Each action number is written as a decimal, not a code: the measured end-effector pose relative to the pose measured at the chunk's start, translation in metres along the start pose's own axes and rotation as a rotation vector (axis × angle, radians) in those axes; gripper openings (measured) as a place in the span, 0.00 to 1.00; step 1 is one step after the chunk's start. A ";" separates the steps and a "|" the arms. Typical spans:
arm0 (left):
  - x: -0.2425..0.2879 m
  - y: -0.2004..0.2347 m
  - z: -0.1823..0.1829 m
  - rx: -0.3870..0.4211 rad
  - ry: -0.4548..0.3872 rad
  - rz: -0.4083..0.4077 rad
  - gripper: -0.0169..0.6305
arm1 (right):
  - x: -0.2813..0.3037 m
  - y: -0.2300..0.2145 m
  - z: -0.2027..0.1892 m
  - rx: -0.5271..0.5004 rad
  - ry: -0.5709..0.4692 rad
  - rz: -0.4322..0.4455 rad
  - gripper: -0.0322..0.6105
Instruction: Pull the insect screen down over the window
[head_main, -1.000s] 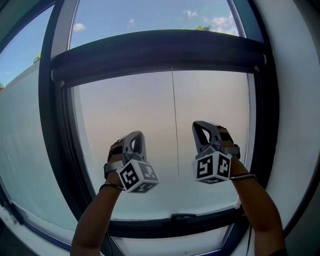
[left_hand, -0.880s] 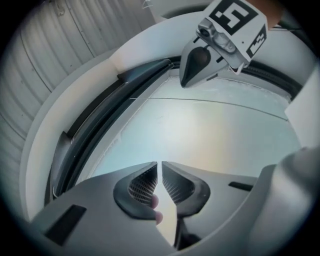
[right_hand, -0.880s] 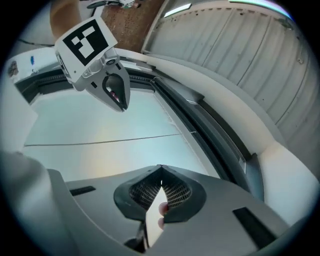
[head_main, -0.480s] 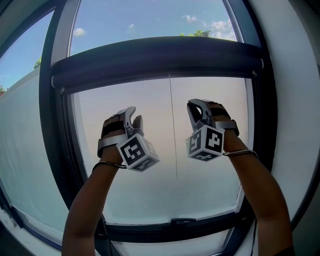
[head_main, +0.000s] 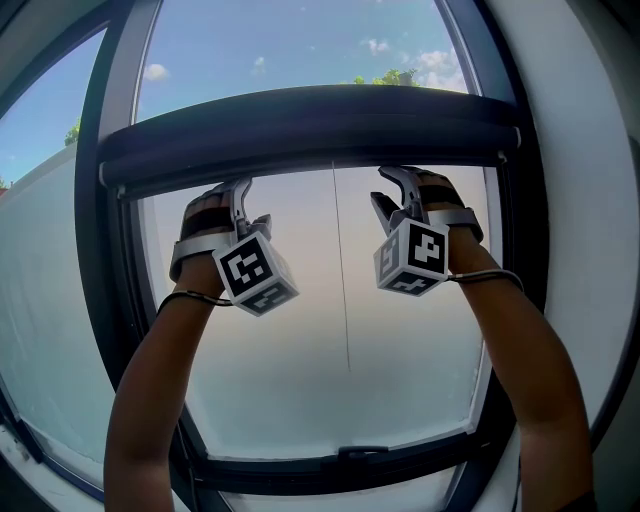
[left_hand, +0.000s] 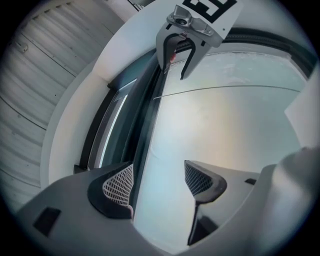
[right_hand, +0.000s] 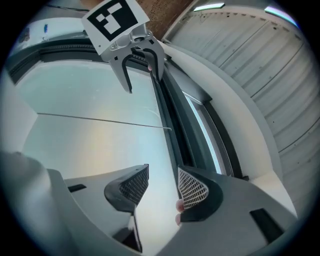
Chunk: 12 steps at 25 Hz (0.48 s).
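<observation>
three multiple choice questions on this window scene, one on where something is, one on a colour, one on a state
1. Where are the left gripper and right gripper?
A just under the bar across the window
B at the bottom frame
C on the wall

2. What colour is the bar?
A white
B dark
C red

3. The left gripper's jaws are:
A shut on the bar
B shut on a cord
C apart, empty

1 A: the head view shows both right beneath it.
2 B: it looks near black.
3 C: its jaws have just been opening and stand apart with nothing between them.
</observation>
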<state>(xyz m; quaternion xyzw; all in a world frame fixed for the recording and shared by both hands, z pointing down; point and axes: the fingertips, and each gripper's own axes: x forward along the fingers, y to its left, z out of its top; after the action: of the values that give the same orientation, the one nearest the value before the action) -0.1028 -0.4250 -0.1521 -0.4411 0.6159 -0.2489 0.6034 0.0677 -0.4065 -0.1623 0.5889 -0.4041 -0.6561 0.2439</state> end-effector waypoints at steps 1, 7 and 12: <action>0.001 0.005 0.000 0.007 0.003 0.005 0.49 | 0.001 -0.004 0.001 -0.015 -0.001 -0.005 0.31; 0.016 0.015 -0.012 -0.008 0.039 -0.021 0.51 | 0.015 -0.018 0.012 -0.037 0.010 0.011 0.33; 0.026 0.019 -0.012 0.010 0.050 -0.014 0.51 | 0.026 -0.010 0.013 -0.106 0.055 0.078 0.33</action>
<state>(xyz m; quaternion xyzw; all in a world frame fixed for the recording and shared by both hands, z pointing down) -0.1157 -0.4403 -0.1794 -0.4361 0.6263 -0.2672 0.5884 0.0523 -0.4184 -0.1861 0.5767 -0.3846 -0.6501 0.3113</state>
